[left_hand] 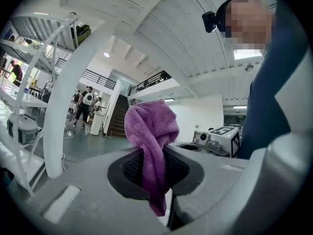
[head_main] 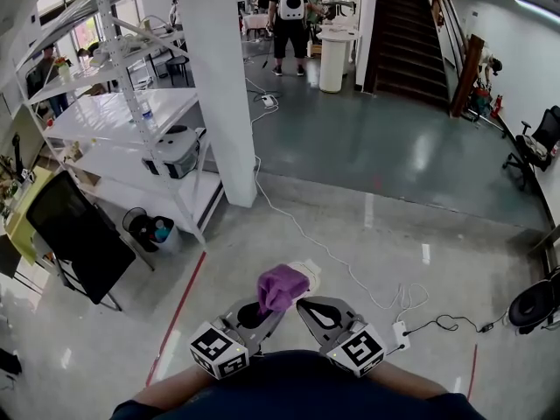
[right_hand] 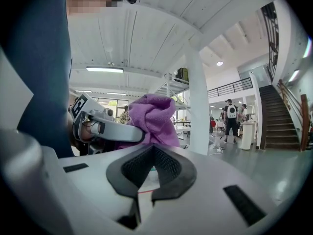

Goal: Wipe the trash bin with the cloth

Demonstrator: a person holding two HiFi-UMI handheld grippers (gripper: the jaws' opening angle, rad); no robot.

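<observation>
Both tools are held low and close to the person's torso, side by side, tips angled forward and toward each other (forearms just visible at the bottom of the head view). Two tools, one cloth, one bin. The left tool [head_main: 265, 310] [left_hand: 155, 173] is pinching the purple cloth [head_main: 282, 285] [left_hand: 151, 131] [right_hand: 154, 116], which bunches above the jaws with an end hanging below. The right tool [head_main: 308, 305] [right_hand: 152, 173] is pressed together, holding nothing, just beside the cloth. A small black bin [head_main: 136, 224] stands on the floor by the white shelving [head_main: 131, 112], well apart from both tools.
</observation>
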